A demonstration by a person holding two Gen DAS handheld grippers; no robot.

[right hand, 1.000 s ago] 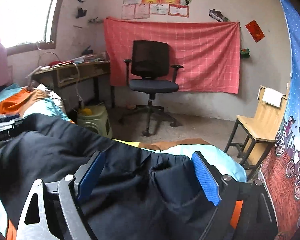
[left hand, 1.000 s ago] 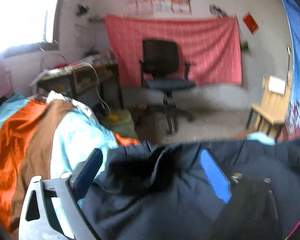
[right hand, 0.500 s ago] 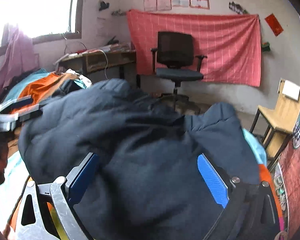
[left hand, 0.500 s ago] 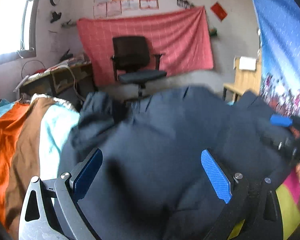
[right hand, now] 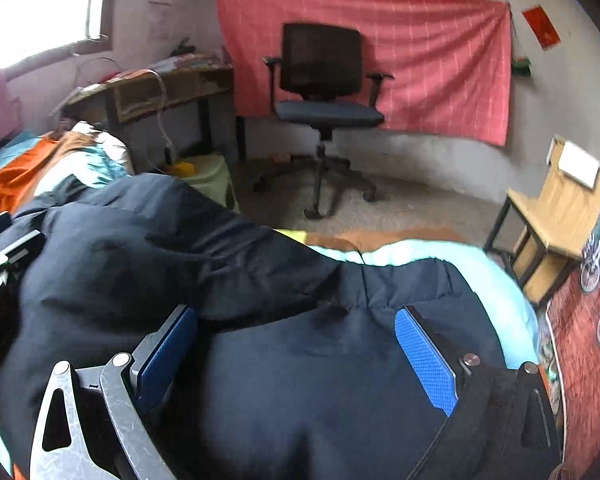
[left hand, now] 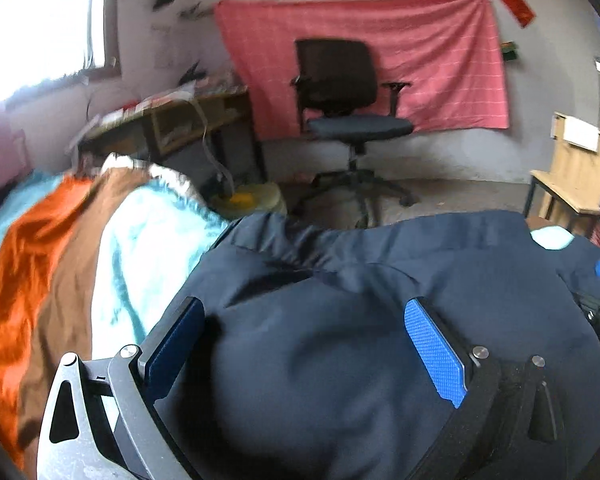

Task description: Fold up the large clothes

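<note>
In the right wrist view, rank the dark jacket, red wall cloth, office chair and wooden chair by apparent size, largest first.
1. dark jacket, though its nearness to the camera inflates it
2. red wall cloth
3. office chair
4. wooden chair, partly cut off by the picture's edge, so its rank is unsure

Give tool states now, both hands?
Left tool: open, over the dark navy jacket, gripping nothing.
Right tool: open, releasing nothing visible.

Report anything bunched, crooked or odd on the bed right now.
The dark navy garment lies rumpled on the striped blanket, with a bunched ridge across its middle and uneven edges, not flat or squared. Nothing looks spilled or damaged.
</note>
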